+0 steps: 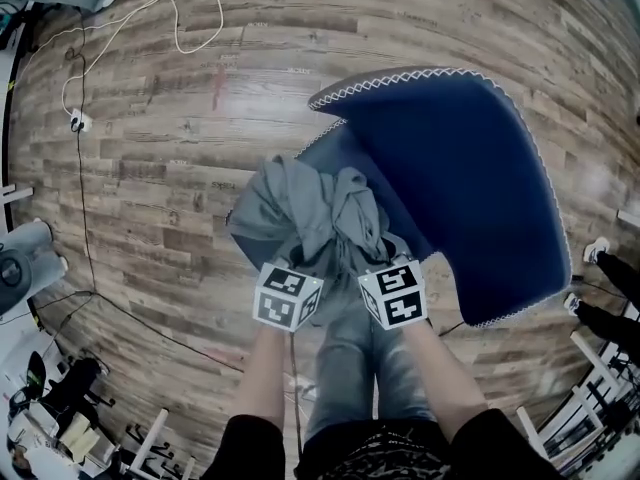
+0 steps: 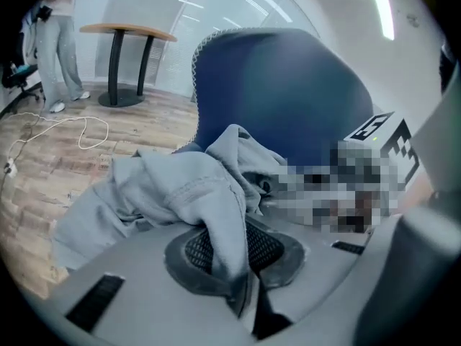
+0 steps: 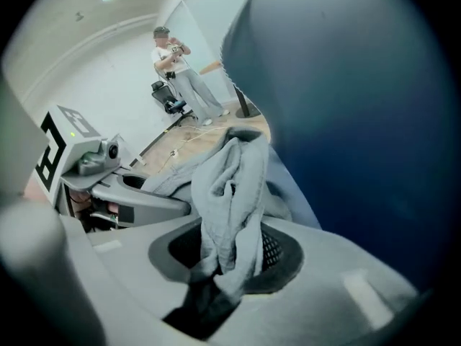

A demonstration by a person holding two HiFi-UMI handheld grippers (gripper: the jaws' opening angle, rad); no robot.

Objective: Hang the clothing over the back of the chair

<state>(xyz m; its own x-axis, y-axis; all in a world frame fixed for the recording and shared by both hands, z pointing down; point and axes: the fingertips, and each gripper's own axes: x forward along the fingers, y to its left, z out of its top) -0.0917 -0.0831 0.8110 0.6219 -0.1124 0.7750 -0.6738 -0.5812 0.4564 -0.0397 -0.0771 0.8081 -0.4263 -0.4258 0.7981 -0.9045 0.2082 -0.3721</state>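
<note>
While the grey clothing hangs bunched over the seat of the blue chair, in front of its back, treat the lifting step as in hand. The left gripper has its jaws clenched on one fold of the fabric. The right gripper grasps a second fold. Nothing lies over the back yet. For the next move you probably need height. Carry both grips above the stitched top edge, spread them apart, and lower the cloth across it.
</note>
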